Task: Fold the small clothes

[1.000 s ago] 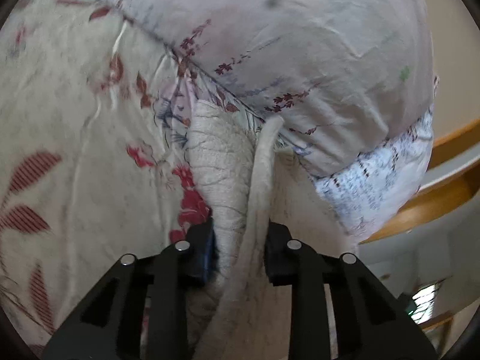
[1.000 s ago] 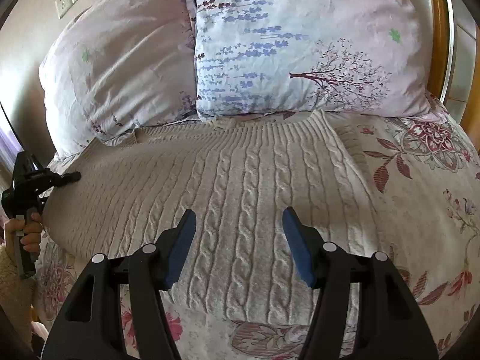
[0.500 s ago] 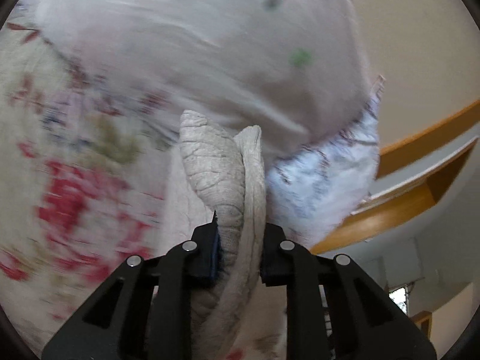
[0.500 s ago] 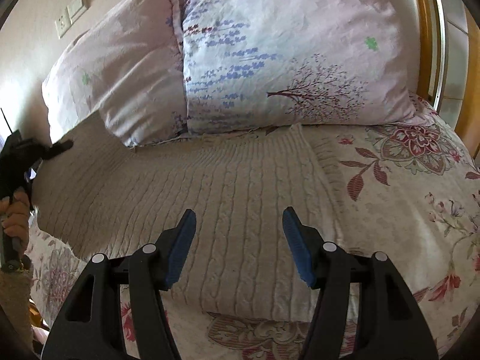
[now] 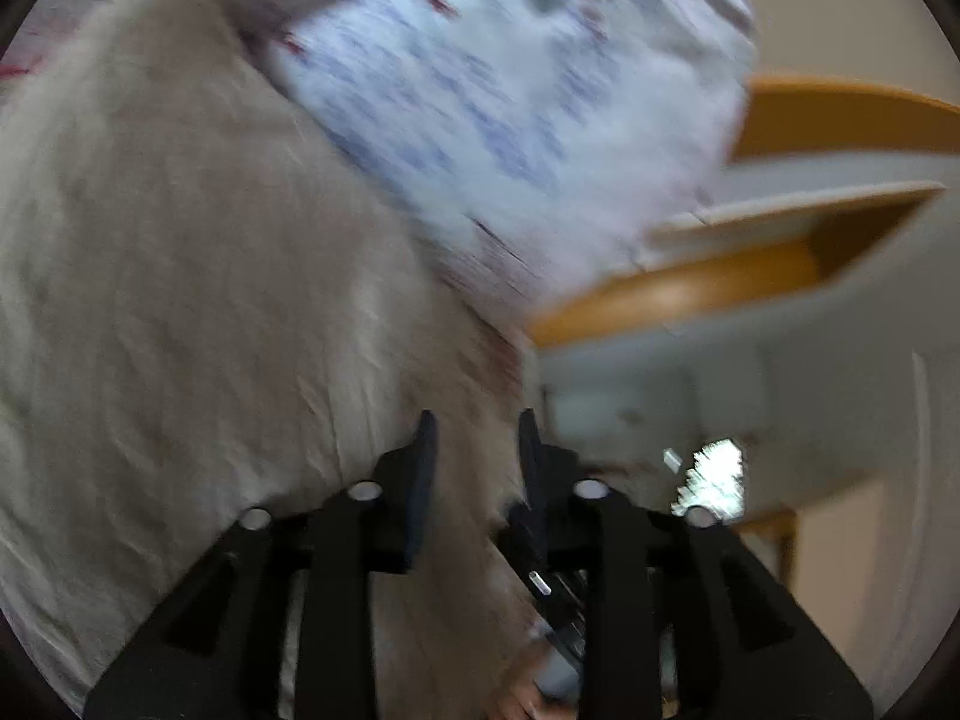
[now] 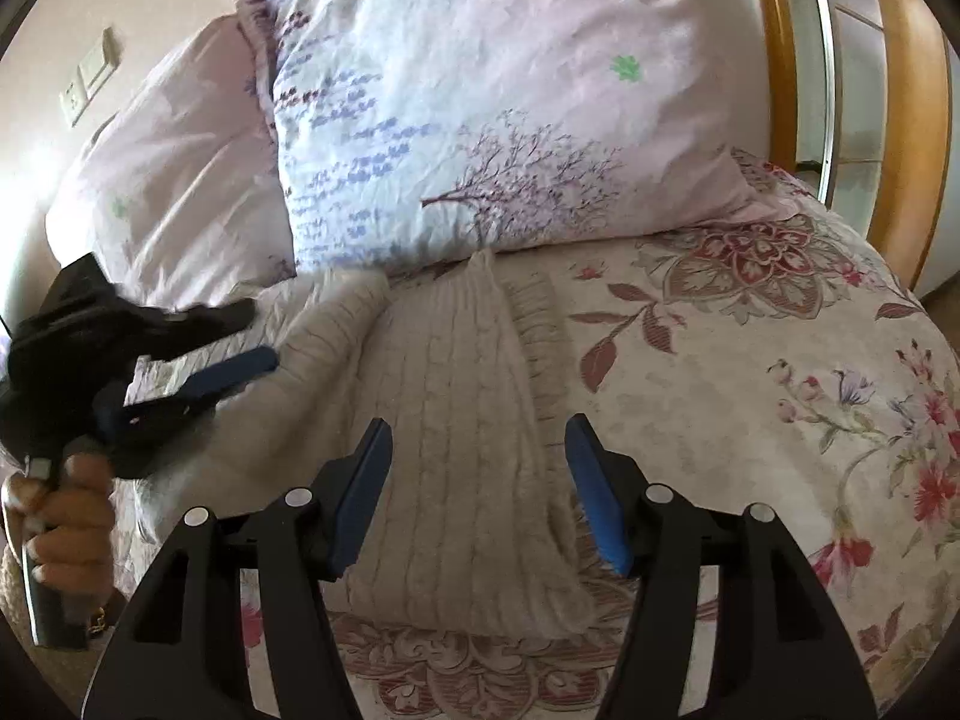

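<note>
The bed [image 6: 780, 360] carried the sweater [image 6: 456, 420], folded below the pillows [image 6: 480, 120]. The right claw [image 6: 477, 480] hung spread over its near half, gripping nothing. The left claw [image 6: 240, 339], jaws just opening, stood parted at the sweater's left fold [image 5: 468, 480], pads off it.
</note>
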The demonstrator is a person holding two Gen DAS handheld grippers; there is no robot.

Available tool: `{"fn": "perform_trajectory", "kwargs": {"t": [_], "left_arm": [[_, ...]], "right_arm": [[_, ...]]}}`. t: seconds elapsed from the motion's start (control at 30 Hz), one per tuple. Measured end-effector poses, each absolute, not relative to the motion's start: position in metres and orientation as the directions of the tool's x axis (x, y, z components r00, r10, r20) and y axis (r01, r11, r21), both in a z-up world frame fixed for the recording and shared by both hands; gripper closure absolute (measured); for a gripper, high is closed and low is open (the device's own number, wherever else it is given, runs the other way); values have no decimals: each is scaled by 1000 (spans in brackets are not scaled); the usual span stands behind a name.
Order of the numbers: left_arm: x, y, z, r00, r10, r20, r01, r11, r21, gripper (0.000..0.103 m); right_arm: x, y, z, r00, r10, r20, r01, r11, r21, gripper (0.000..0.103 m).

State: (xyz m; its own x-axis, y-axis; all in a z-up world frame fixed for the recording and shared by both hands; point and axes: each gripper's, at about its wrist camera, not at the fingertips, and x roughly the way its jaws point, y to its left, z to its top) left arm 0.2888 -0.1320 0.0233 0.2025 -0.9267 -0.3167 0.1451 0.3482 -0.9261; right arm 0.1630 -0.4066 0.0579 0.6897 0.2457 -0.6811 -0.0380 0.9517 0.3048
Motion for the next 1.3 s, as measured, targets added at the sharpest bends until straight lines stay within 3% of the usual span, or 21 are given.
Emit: {"fn": "perform_trajectory", "kwargs": {"t": [0.03, 0.13, 0.3, 0.5, 0.63, 0.77, 0.8, 0.9, 1.03, 1.17, 1.3], "left_arm": [[284, -128, 32, 216, -924, -314, 182, 354, -917, 57], [268, -97, 58, 320, -884, -341, 269, 430, -862, 44], [254, -38, 69, 504, -682, -530, 232, 698, -678, 37], [262, -20, 35, 448, -601, -661, 124, 775, -620, 37], [263, -28, 22, 405, -638, -655, 129, 749, -650, 36], [264, -37, 20, 383, -648, -658, 142, 745, -651, 33], [264, -40, 19, 380, -648, -660, 145, 746, -650, 31], [261, -40, 19, 378, -662, -647, 138, 732, -668, 26], [258, -37, 28, 401, -685, -608, 146, 703, -696, 19], [255, -41, 35, 404, -700, -588, 172, 690, -703, 18], [253, -56, 30, 374, -706, -601, 191, 693, -695, 18]], "right_arm": [[164, -408, 60, 690, 261, -675, -43, 946, 322, 41], [174, -410, 65, 654, 413, -635, -96, 877, 471, 41], [208, -388, 56, 495, 635, -593, -137, 731, 669, 41], [237, -353, 32, 395, 631, -667, -79, 747, 660, 43], [240, -344, 28, 375, 655, -656, -94, 731, 676, 63], [251, -338, 23, 368, 678, -636, -83, 706, 704, 71], [255, -336, 21, 371, 673, -640, -84, 710, 699, 79], [255, -328, 31, 435, 612, -661, -133, 769, 625, 84], [241, -330, 73, 559, 509, -655, -221, 853, 474, 85], [225, -352, 107, 676, 368, -638, -202, 926, 320, 85], [223, -389, 89, 662, 259, -704, -91, 959, 267, 85]]}}
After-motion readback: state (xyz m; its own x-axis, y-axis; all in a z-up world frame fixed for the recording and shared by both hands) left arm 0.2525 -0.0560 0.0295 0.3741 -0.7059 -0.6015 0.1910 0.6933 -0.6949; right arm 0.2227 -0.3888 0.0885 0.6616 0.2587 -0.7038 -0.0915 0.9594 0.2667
